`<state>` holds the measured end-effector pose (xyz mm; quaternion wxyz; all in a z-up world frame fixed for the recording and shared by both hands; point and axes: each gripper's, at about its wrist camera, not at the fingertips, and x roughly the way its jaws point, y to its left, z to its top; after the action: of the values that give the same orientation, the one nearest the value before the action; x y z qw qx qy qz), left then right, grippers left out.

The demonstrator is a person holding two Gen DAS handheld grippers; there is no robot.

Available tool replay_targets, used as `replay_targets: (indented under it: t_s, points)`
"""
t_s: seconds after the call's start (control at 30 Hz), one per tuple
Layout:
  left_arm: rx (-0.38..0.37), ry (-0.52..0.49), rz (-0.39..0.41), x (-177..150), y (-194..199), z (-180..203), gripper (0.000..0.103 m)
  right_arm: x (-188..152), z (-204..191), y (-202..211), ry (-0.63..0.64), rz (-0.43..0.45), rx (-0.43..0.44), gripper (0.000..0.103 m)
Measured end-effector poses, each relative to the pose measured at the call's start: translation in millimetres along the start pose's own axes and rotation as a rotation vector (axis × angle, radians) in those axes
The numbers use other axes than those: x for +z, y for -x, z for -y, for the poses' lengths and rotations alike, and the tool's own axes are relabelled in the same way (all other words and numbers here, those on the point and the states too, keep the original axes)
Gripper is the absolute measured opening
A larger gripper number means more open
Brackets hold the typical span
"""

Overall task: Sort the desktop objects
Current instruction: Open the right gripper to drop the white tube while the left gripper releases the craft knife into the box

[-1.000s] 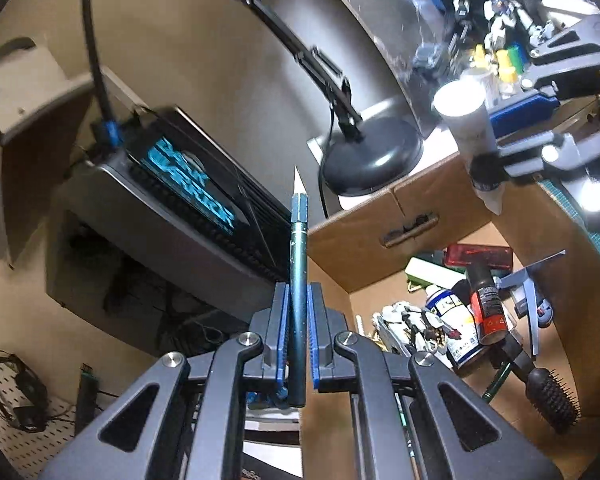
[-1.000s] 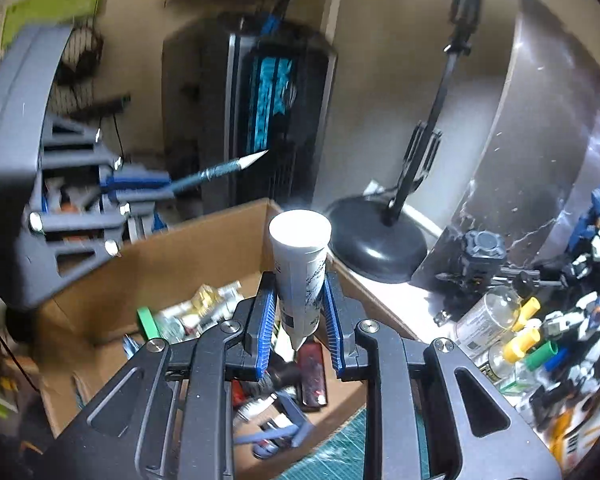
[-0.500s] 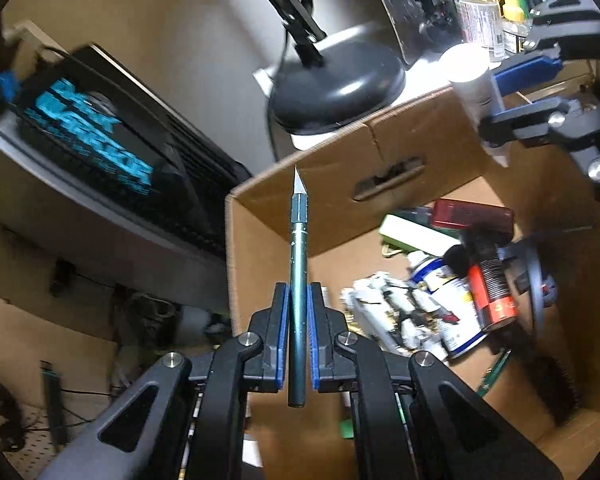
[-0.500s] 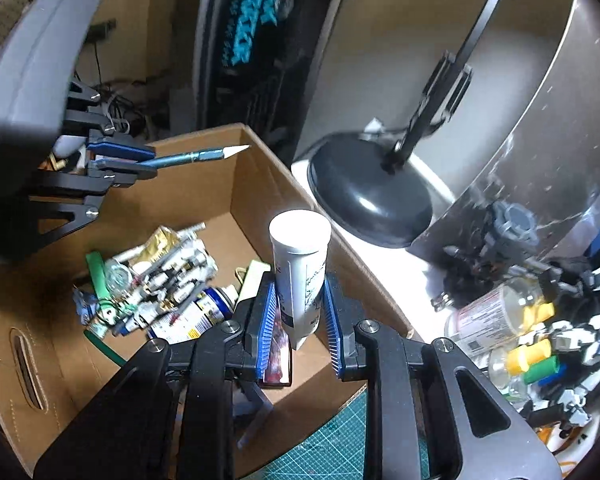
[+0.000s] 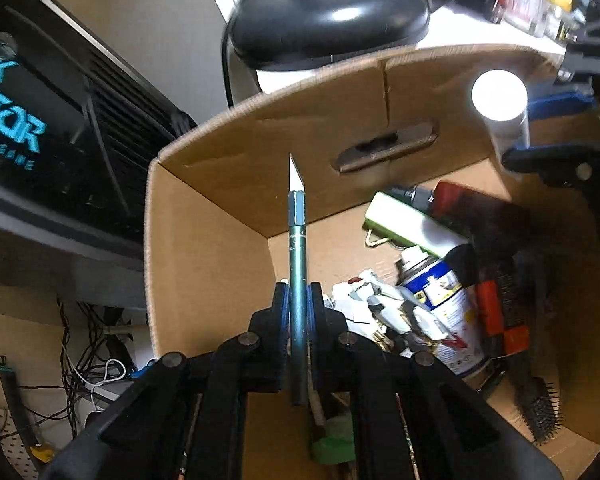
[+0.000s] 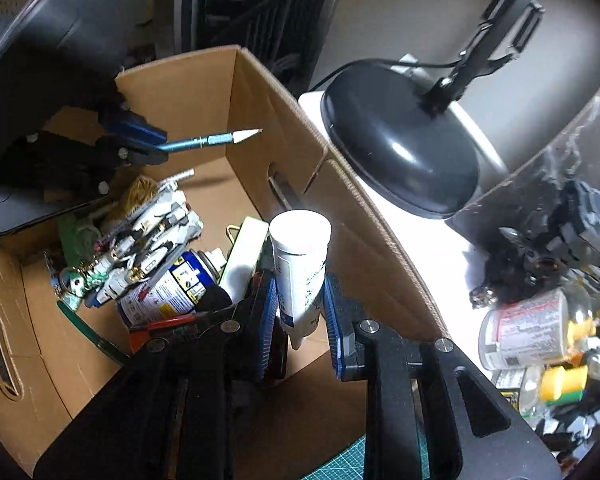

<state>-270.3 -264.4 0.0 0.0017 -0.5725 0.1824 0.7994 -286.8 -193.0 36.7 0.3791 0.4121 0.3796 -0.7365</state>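
The left claw (image 5: 299,312) was clamped on a teal craft knife (image 5: 297,264), its blue pads pressed to the handle on both sides, the white blade tip pointing away from the camera toward the far wall of an open cardboard box (image 5: 260,152). In the right wrist view the same knife (image 6: 212,141) stuck out level from the left claw (image 6: 156,140), held above the box's contents and touching none of them.

The right claw (image 6: 300,312) was closed on a white tube (image 6: 299,264), flat cap end up and crimped end down between the pads. The tube hung over the box (image 6: 284,120) interior, close to the wall that faces the counter (image 6: 460,248).

Inside the box lay a blue-and-white spray can (image 6: 168,288), a white model robot (image 6: 148,236), a pale green rectangular case (image 5: 404,220), a dark red case (image 5: 476,204) and a black hairbrush (image 5: 540,412), crowded against each other on the floor of the box.

Beside the box, on the counter, stood the black round base of a desk lamp (image 6: 400,152), and further right a clear jar (image 6: 532,328) lying on its side among small model figures. A black computer case (image 5: 40,132) with teal lettering stood behind the box.
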Motion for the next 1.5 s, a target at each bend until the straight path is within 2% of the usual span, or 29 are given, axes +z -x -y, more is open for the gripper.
replay_targets:
  t_s: [0.37, 0.47, 0.57, 0.6, 0.67, 0.9, 1.23, 1.5]
  points:
    - [-0.004, -0.037, -0.033, 2.9, -12.5, 15.4, 0.009, -6.0, 2.8, -41.1, 0.035, -0.11, 0.074, 0.022]
    - [-0.011, -0.049, -0.043, 2.8, -13.0, 20.4, 0.009, -4.4, 6.0, -37.2, 0.027, -0.088, 0.087, 0.022]
    - [-0.007, -0.058, -0.052, 1.0, -12.2, 24.9, 0.009, -6.0, 4.7, -40.3, 0.036, -0.109, 0.086, 0.022]
    - [-0.001, -0.061, -0.054, 0.4, -11.2, 26.4, 0.009, -5.9, 4.8, -38.7, 0.036, -0.104, 0.089, 0.023]
    - [0.011, -0.062, -0.053, -0.8, -7.8, 28.9, 0.009, -6.5, 4.3, -33.2, 0.047, -0.087, 0.086, 0.033]
    - [0.023, -0.064, -0.03, -8.5, 11.5, 38.8, 0.009, -15.8, 2.7, -21.1, 0.05, -0.069, 0.106, 0.033]
    - [0.051, -0.086, -0.002, -22.2, 52.0, 56.1, 0.01, -28.1, -5.7, 17.0, 0.059, -0.042, 0.085, 0.033]
    - [0.076, -0.089, 0.032, -42.1, 69.7, 46.4, 0.01, -31.5, -23.1, 51.9, 0.073, -0.006, 0.051, 0.033]
